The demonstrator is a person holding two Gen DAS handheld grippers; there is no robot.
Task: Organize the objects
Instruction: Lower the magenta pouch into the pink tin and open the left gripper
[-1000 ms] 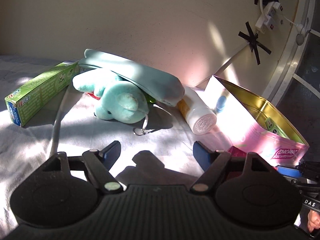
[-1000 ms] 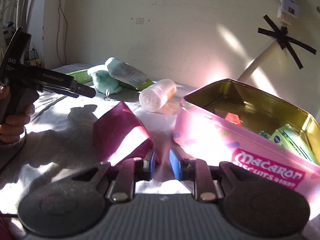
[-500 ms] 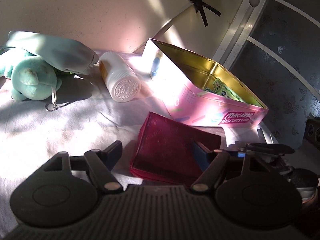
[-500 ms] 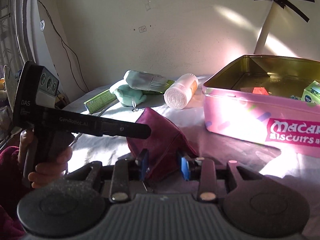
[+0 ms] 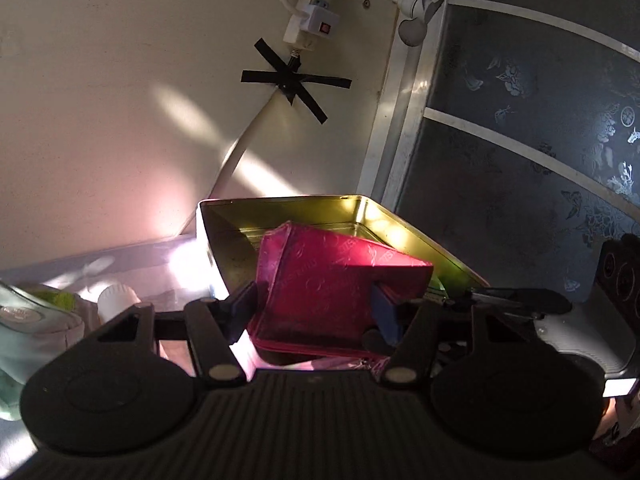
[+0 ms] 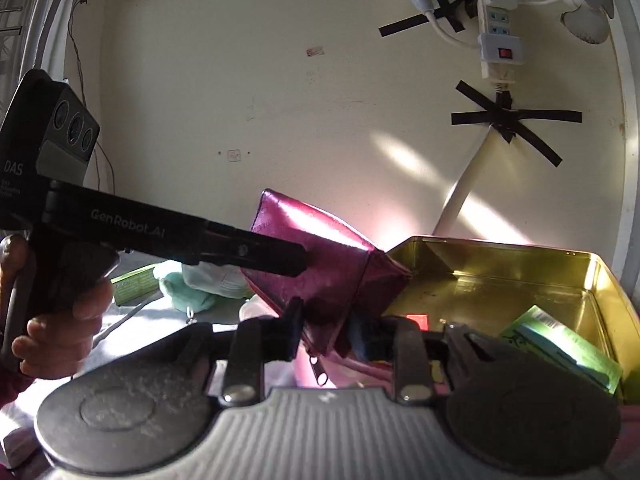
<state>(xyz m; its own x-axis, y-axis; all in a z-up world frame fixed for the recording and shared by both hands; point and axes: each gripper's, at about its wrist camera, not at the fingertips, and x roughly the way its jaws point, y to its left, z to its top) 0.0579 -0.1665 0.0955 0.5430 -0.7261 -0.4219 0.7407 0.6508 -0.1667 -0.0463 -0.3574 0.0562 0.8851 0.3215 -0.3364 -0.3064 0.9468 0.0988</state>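
Wallet (image 6: pixel 320 264) lifted over tin (image 6: pixel 520 280), clamped by right gripper (image 6: pixel 324 334); left gripper (image 5: pixel 314 308) wide.

black left gripper (image 6: pixel 276 254) | "GenRobot.AI" lettering | blue fingers (image 5: pixel 386 312)

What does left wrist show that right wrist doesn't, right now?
Only left wrist: the dark patterned panel right of the tin, and the white bottle.
Only right wrist: the hand on the left gripper's handle, a green box and a red item inside the tin.
Both: the magenta pouch at the open tin, the taped power strip.
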